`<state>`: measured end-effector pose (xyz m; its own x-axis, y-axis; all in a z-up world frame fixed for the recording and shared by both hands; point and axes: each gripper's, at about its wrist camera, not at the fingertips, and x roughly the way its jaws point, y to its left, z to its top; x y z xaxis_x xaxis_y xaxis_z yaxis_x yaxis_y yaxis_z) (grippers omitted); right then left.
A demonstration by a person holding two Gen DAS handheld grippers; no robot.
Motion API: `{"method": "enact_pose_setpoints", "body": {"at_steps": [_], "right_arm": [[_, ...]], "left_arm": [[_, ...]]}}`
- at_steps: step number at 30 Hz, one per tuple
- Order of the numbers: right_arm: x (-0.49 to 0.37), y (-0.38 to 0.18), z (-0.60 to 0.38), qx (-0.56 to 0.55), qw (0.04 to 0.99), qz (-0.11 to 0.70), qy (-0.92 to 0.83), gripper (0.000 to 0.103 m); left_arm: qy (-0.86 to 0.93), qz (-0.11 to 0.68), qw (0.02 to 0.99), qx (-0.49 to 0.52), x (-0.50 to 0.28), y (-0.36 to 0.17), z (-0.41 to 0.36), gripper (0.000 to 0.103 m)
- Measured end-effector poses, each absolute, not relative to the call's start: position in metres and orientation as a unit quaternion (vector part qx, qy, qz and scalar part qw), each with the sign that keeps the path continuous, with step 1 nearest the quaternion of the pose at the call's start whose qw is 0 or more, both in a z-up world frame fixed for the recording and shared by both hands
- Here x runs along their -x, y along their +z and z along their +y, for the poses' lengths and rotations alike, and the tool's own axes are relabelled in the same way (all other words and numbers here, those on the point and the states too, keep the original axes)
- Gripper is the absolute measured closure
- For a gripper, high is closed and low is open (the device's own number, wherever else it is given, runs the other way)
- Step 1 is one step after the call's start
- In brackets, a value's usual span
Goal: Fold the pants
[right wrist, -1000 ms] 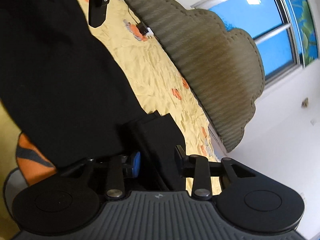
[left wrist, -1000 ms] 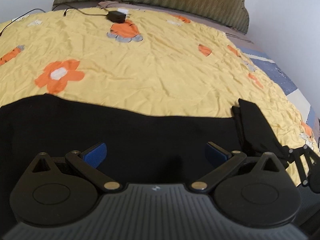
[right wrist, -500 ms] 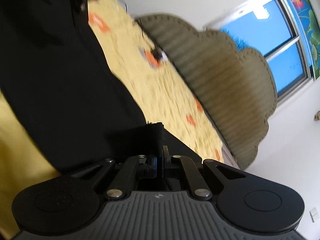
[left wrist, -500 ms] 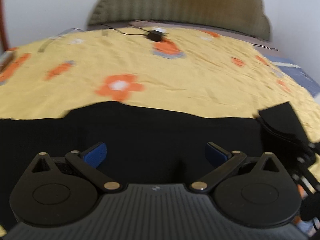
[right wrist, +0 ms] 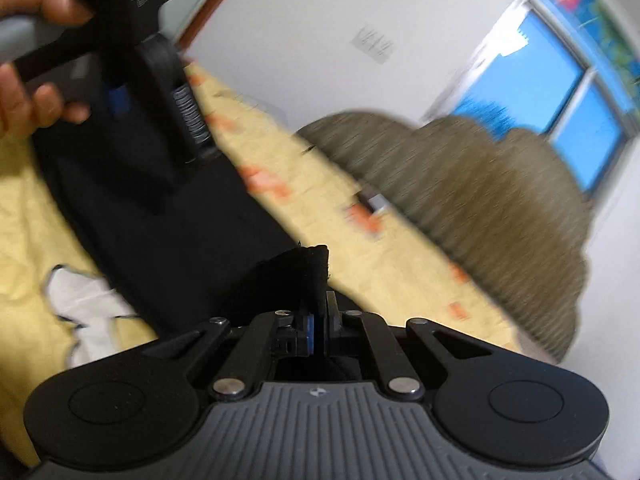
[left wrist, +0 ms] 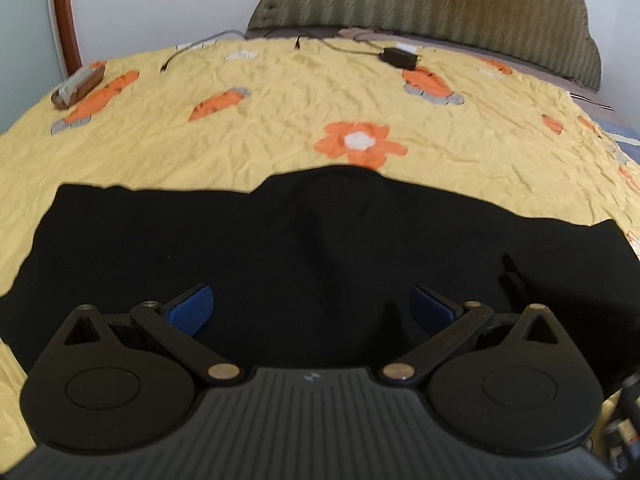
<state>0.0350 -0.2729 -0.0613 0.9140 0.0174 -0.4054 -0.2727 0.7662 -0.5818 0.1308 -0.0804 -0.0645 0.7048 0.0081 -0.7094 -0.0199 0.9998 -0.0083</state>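
Black pants (left wrist: 320, 248) lie spread across the yellow bedspread, filling the near half of the left wrist view. My left gripper (left wrist: 310, 306) is open, its blue pads (left wrist: 192, 308) hovering just above the dark cloth, holding nothing. My right gripper (right wrist: 318, 326) is shut on an edge of the pants (right wrist: 298, 276), lifting it off the bed. The rest of the pants (right wrist: 168, 236) trail away to the left. The left gripper's body (right wrist: 160, 80) and the hand holding it show at the upper left of the right wrist view.
The yellow bedspread (left wrist: 280, 120) with orange flowers covers the bed. A black charger and cable (left wrist: 398, 56) lie near the padded olive headboard (left wrist: 440, 4). A small brown and grey object (left wrist: 78, 84) sits at the far left edge. A window (right wrist: 540, 96) is behind the headboard.
My right gripper closed on the pants' edge and lifted it, swinging left. My left gripper shifted left along the pants, staying open.
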Motion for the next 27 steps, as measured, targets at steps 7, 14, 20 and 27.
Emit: {"method": "enact_pose_setpoints", "body": {"at_steps": [7, 14, 20, 27], "right_arm": [[-0.045, -0.067, -0.257, 0.332, 0.914, 0.212, 0.093, 0.099], [-0.04, -0.079, -0.234, 0.37, 0.887, 0.254, 0.108, 0.098], [-0.011, -0.045, -0.238, 0.388, 0.86, 0.279, 0.176, 0.087], [-0.05, -0.01, -0.274, 0.23, 0.92, 0.294, 0.123, 0.068]], "left_arm": [[0.005, 0.379, 0.925, 0.005, -0.127, -0.065, -0.076, 0.0], [0.007, 0.371, 0.928, 0.01, -0.124, -0.06, -0.063, 0.0], [0.018, 0.371, 0.928, 0.021, -0.123, -0.056, -0.039, 0.0], [0.032, 0.365, 0.929, 0.041, -0.115, -0.048, -0.013, 0.0]]}}
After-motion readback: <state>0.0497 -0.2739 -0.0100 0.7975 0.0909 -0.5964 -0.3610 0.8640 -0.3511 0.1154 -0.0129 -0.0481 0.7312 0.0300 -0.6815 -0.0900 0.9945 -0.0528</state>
